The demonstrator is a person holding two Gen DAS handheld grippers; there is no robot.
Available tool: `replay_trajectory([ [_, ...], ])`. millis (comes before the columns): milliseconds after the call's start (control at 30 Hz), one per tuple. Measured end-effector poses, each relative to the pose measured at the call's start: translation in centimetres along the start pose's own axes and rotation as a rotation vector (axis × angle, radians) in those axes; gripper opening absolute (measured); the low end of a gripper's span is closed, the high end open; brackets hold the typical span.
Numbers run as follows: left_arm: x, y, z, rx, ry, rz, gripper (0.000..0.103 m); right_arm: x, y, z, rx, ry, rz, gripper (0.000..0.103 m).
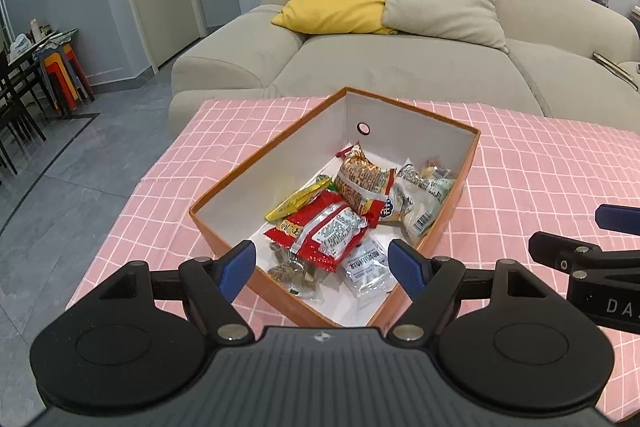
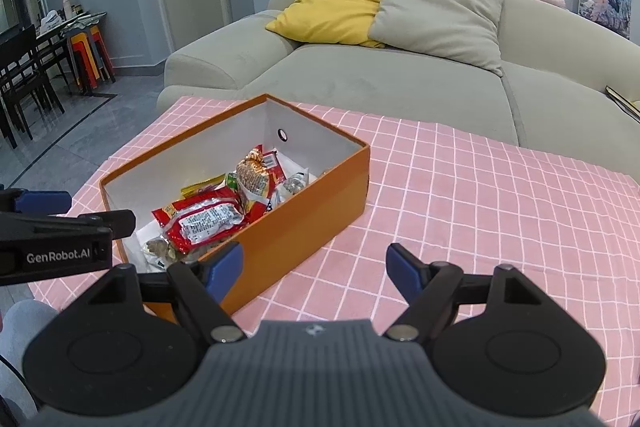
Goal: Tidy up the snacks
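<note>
Your left gripper [image 1: 322, 269] hangs wide and empty over the near end of the box [image 1: 224, 239]; your right gripper [image 2: 314, 273] is just as wide and empty, beside the box over the cloth [image 2: 480, 211]. The snacks [image 1: 336, 223] all lie in the box, loosely piled. No packet shows on the cloth, so the job looks about done.

"GenRobot.AI" on the left claw [image 2: 60, 203] — right claw [image 1: 618, 223] shows "DA" (cut off).
</note>
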State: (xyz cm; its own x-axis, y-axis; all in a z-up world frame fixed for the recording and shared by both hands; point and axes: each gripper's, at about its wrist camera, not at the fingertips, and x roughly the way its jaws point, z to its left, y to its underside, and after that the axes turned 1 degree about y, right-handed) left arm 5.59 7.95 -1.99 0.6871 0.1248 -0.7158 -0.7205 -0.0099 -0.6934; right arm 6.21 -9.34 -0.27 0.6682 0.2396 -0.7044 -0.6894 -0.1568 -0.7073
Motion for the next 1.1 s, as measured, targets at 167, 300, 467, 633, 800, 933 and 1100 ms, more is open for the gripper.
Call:
replay_trajectory([
  [167,-0.02,0.06,-0.07,0.004,0.001,0.004,0.088,0.00,0.07,0.20,-0.008,-0.005,0.000,0.076],
  [300,-0.23,0.05,-0.11,0.002,0.003,0.002,0.088,-0.08,0.07,0.14,-0.009,-0.007,0.000,0.076],
  [467,-0.25,-0.08,-0.13,0.002,0.005,0.000,0.088,-0.13,0.06,0.12,-0.009,-0.007,0.000,0.076],
  [633,-0.26,-0.07,-0.12,0.001,0.003,0.000,0.088,-0.17,0.06,0.21,-0.012,-0.008,-0.002,0.076],
  [800,-0.22,-0.14,-0.05,0.000,0.006,0.001,0.088,-0.18,0.07,0.22,-0.015,-0.010,-0.002,0.076],
  [933,-0.24,-0.15,-0.01,0.001,0.006,0.001,0.088,-0.18,0.08,0.18,-0.016,-0.013,0.000,0.076],
  [1100,-0.20,-0.17,0.04,0.000,0.007,0.001,0.088,-0.13,0.06,0.08,-0.019,-0.018,0.004,0.076],
])
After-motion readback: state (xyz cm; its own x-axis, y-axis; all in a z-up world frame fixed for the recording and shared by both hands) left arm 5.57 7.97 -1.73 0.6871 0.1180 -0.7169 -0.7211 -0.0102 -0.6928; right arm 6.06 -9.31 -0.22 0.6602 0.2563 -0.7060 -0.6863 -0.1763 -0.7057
